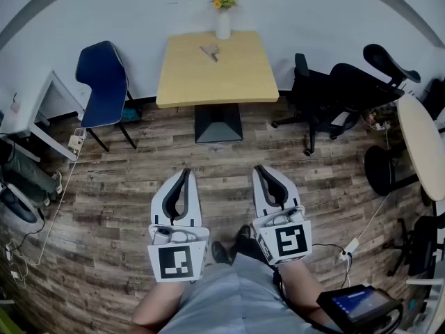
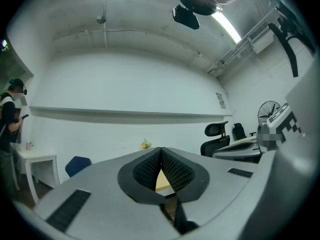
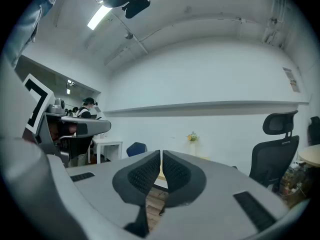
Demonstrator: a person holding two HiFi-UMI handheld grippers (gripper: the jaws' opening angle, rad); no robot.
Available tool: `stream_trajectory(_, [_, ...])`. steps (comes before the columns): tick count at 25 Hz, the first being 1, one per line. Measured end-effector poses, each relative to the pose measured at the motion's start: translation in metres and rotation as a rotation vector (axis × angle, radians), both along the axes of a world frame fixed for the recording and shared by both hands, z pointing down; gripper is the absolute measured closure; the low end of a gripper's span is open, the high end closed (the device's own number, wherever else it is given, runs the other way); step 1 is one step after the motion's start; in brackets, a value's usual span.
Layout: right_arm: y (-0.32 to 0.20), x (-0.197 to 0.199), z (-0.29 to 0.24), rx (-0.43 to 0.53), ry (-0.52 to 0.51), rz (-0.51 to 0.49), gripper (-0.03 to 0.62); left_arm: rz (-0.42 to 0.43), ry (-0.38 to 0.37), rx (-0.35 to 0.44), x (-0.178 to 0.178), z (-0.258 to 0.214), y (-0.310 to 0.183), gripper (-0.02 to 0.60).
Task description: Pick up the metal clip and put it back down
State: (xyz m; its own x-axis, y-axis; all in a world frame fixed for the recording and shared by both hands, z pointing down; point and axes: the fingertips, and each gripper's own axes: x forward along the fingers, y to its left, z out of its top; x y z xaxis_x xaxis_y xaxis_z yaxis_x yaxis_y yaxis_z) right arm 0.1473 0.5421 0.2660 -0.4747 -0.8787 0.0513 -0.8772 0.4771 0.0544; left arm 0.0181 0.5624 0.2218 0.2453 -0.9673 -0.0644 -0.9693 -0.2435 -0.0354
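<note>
The metal clip (image 1: 210, 52) lies on the far half of the light wooden table (image 1: 243, 75), just in front of a white vase of flowers (image 1: 222, 19). My left gripper (image 1: 185, 173) and right gripper (image 1: 258, 168) hang side by side over the wooden floor, well short of the table. Both are shut with nothing between the jaws. In the left gripper view the left gripper's (image 2: 161, 149) pads meet at the tips, and a sliver of the table (image 2: 163, 182) shows behind them. The right gripper (image 3: 161, 153) looks the same in its own view. The clip is hidden in both gripper views.
A blue chair (image 1: 103, 82) stands left of the table and black office chairs (image 1: 341, 92) right of it. A round table (image 1: 425, 148) is at the far right, a white desk (image 1: 31, 113) at the left. Cables and a power strip (image 1: 75, 142) lie on the floor. A person (image 2: 9, 126) stands at the left.
</note>
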Motion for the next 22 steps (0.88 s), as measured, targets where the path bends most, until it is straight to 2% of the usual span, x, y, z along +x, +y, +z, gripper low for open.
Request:
stream_trajectory(14, [-0.006, -0.002, 0.007, -0.023, -0.019, 0.021, 0.540, 0.000, 0.014, -0.023, -0.011, 0.010, -0.002, 0.563])
stream_trajectory(22, [-0.058, 0.005, 0.024, -0.051, -0.016, 0.068, 0.540, -0.002, 0.005, -0.071, -0.018, 0.033, -0.048, 0.563])
